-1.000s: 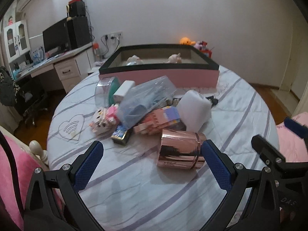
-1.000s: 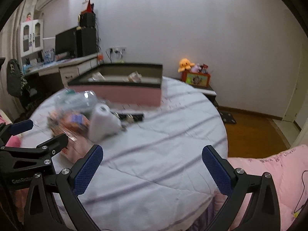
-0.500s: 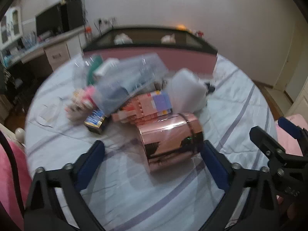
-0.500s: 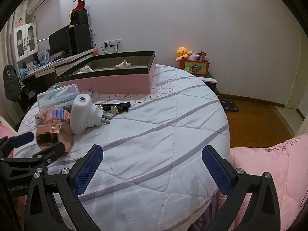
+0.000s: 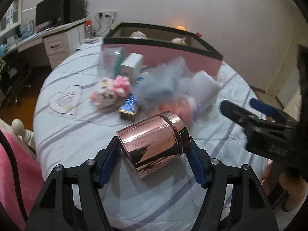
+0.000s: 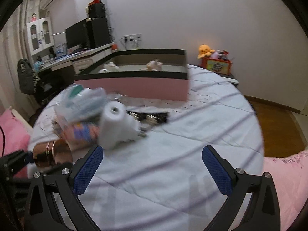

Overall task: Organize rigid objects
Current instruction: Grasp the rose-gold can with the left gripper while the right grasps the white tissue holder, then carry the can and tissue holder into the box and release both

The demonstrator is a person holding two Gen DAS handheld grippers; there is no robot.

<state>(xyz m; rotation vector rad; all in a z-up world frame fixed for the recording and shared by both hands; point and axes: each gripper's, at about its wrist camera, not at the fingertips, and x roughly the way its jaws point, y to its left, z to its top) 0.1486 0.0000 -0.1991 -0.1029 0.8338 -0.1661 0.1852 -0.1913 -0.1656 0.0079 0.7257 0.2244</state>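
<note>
In my left wrist view, the left gripper (image 5: pixel 155 155) reaches forward over the striped bedspread (image 5: pixel 73 134) from the bottom centre of the frame, its two blue-padded fingers (image 5: pixel 108 159) pinching one rose-gold canister (image 5: pixel 154 141) between them; the canister lies tilted on its side, lid end toward the upper right, low in the middle of the frame. Behind it, in mid-frame, sits a blurred heap: one pink-and-white plush toy (image 5: pixel 109 92), one small blue tin (image 5: pixel 129 107), one white box (image 5: pixel 131 66) and a clear bag (image 5: pixel 163 82); I cannot count the rest. One pink tray with a black rim (image 5: pixel 163 56) stands along the upper middle with two small figures inside. At the right edge the right gripper (image 5: pixel 256 113) pokes in level. In my right wrist view, that gripper (image 6: pixel 152 170) is spread wide at the bottom of the frame, holding nothing above bare sheet; one white plug adapter (image 6: pixel 117 127) lies just beyond its left finger, and the canister shows at the lower left.
</note>
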